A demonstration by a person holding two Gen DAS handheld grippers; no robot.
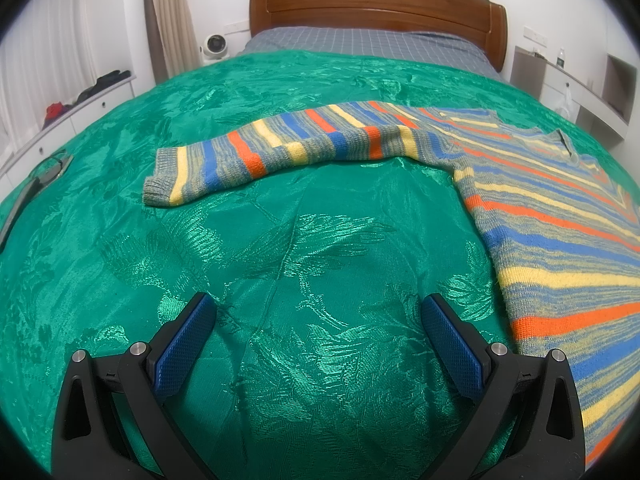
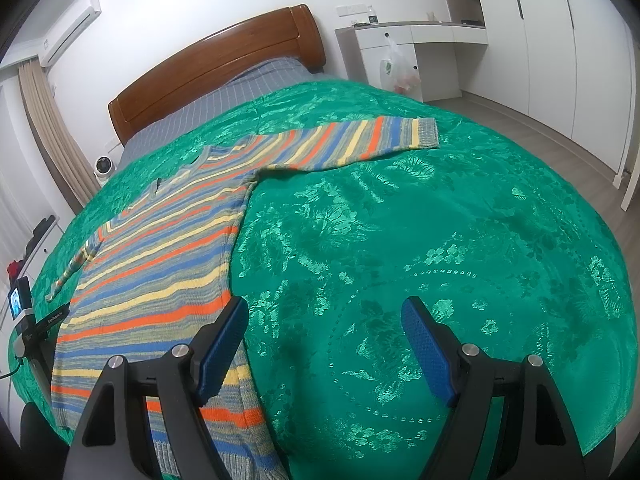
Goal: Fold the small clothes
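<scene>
Striped sweater, knitted in blue, orange, yellow and grey bands, lies spread flat on the green bedspread that covers my working surface. One sleeve extends sideways from the body, its ribbed cuff resting on the fabric well ahead of my left gripper. That gripper hangs above bare bedspread with its blue-padded fingers spread wide and holding nothing; the sweater body lies just to its right. In the right wrist view, the other sleeve reaches toward the far edge of the bed, and the hem runs toward the lower left. My right gripper is likewise spread apart and empty; its left finger overlaps the sweater's side edge, though I cannot tell whether it touches the knit or hovers above it. Behind the bedspread are a grey checked sheet and a wooden headboard.
</scene>
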